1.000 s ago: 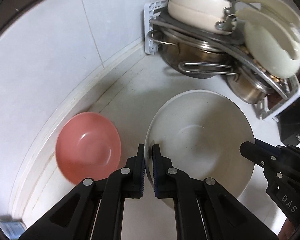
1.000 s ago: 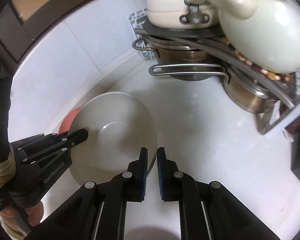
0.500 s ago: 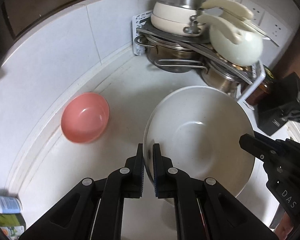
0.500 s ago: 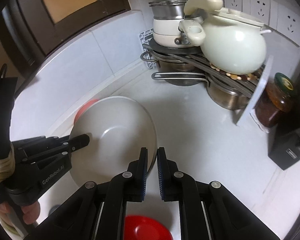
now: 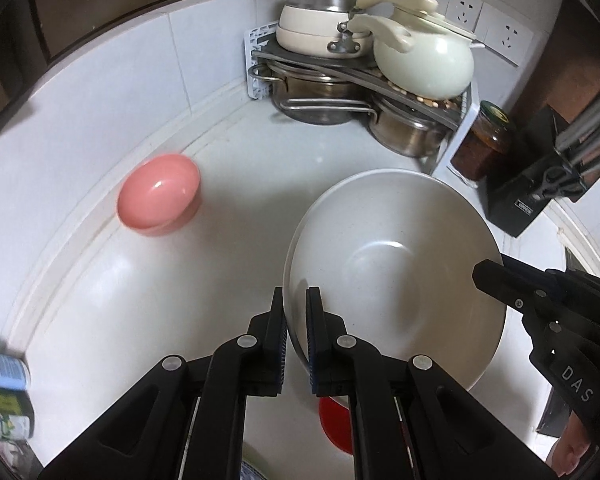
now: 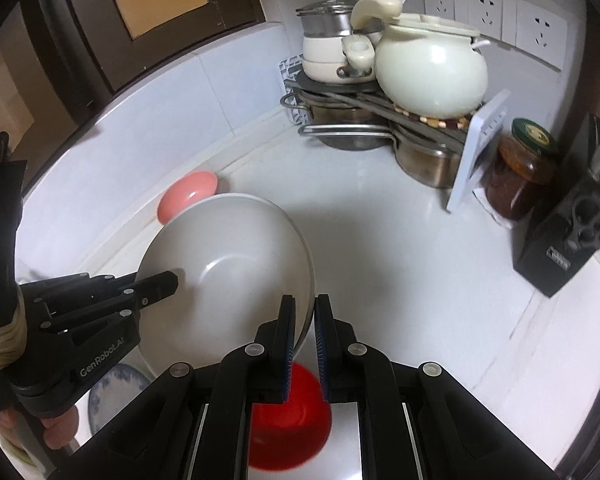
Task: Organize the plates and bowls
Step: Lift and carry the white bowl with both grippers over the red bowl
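Note:
A large white bowl [image 5: 396, 264] [image 6: 228, 264] hangs above the counter, held at both sides. My left gripper [image 5: 297, 304] is shut on its left rim, and my right gripper [image 6: 305, 312] is shut on its right rim. Each gripper also shows in the other's view, the right gripper [image 5: 488, 276] and the left gripper [image 6: 168, 284]. A pink bowl [image 5: 158, 194] [image 6: 188, 196] rests on the counter by the tiled wall, far left. A red bowl [image 6: 290, 412] [image 5: 334, 420] sits below, partly hidden by the fingers. A blue-patterned plate [image 6: 114, 388] peeks out at lower left.
A corner rack [image 5: 356, 68] holds steel pots and a cream kettle [image 6: 432, 68]. A jar [image 6: 520, 176] and a black knife block [image 5: 548, 184] stand to the right. Bottles [image 5: 4, 384] sit at the left edge. A hand [image 6: 56, 428] grips the left tool.
Both grippers have pulled the white bowl up and back from the corner rack. The pink bowl stays on the counter, and the red bowl and patterned plate have come into view below.

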Tool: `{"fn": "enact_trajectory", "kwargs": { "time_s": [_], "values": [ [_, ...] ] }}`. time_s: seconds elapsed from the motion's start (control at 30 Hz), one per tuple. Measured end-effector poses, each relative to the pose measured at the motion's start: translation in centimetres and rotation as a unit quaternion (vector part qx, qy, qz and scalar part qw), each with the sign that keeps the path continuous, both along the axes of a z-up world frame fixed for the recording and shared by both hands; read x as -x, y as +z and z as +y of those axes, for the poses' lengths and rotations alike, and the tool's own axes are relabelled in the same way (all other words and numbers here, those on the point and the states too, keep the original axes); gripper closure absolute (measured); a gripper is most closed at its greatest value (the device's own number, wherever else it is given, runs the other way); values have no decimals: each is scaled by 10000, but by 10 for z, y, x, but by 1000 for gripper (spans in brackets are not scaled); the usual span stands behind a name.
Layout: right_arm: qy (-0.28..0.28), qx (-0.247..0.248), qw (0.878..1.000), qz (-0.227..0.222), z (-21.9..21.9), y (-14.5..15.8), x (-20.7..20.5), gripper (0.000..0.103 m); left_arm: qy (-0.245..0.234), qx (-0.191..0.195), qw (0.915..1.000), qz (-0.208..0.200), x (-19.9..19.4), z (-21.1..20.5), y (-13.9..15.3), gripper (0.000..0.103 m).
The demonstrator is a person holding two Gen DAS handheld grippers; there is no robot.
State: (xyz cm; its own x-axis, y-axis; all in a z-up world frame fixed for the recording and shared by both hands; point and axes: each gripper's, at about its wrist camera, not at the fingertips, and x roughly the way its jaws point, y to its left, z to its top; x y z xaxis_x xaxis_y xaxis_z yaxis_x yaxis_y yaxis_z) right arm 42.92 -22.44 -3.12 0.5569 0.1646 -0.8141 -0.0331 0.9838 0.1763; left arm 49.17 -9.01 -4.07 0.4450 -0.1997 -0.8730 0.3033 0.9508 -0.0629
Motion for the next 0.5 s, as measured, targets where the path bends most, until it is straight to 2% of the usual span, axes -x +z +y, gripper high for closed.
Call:
{"fn": "enact_trajectory", "kwargs": {
  "time_s": [0.5],
  "values": [
    [179, 6, 9994, 287, 4, -28, 40, 91, 87, 17, 9995, 301, 43, 9, -26, 93]
  ]
}}
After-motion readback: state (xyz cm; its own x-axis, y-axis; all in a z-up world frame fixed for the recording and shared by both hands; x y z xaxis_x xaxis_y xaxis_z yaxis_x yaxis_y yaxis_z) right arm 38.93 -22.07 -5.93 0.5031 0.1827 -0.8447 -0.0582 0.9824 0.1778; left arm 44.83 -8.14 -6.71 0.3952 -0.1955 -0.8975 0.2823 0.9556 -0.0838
